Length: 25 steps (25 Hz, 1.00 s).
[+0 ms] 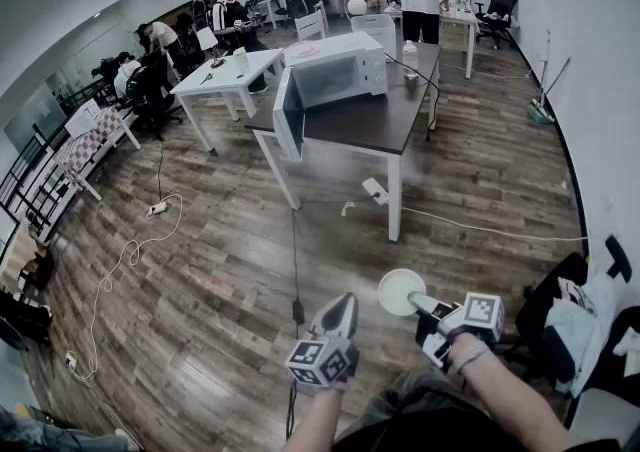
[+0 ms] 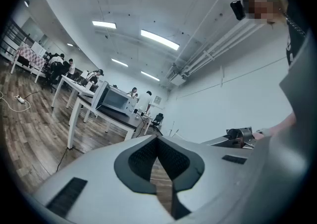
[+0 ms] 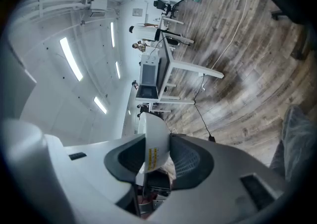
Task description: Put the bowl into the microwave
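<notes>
A white bowl (image 1: 397, 290) hangs low over the wooden floor, with my right gripper (image 1: 420, 304) shut on its rim. In the right gripper view the bowl's wall (image 3: 154, 141) sits pinched between the two dark pads. My left gripper (image 1: 343, 302) is beside it on the left, shut with nothing in it; its pads (image 2: 148, 152) meet at the tips. The white microwave (image 1: 340, 75) stands on a brown table (image 1: 375, 125) some way ahead, its door (image 1: 288, 112) swung open to the left. The microwave (image 3: 149, 75) also shows far off in the right gripper view.
A power strip (image 1: 375, 190) and cables lie on the floor by the brown table's leg. White desks (image 1: 225, 75) and several people fill the back left. A chair with clothes (image 1: 585, 315) stands close at my right. A long cable (image 1: 120, 270) runs over the floor at left.
</notes>
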Tool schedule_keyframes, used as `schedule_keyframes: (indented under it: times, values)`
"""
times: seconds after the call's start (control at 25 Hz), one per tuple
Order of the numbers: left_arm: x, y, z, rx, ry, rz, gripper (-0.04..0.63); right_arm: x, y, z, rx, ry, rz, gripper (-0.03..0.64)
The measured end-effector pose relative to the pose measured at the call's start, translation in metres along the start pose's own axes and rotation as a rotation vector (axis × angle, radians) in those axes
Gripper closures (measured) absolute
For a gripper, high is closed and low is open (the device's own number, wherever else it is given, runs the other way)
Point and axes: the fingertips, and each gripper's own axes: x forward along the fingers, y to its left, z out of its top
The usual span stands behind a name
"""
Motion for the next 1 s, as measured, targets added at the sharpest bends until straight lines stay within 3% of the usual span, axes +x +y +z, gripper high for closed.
schedule_keyframes:
  times: [0.52,1.0]
  values:
    - [0.041,0.021,0.011,0.008,-0.016,0.005,0.595,0.033,-0.007,0.029,-0.011,0.008,-0.036,0.482]
    - [0.142,0.045,0.03,0.027,0.001,0.014,0.595,0.098,0.009,0.113,-0.029,0.063,-0.059,0.482]
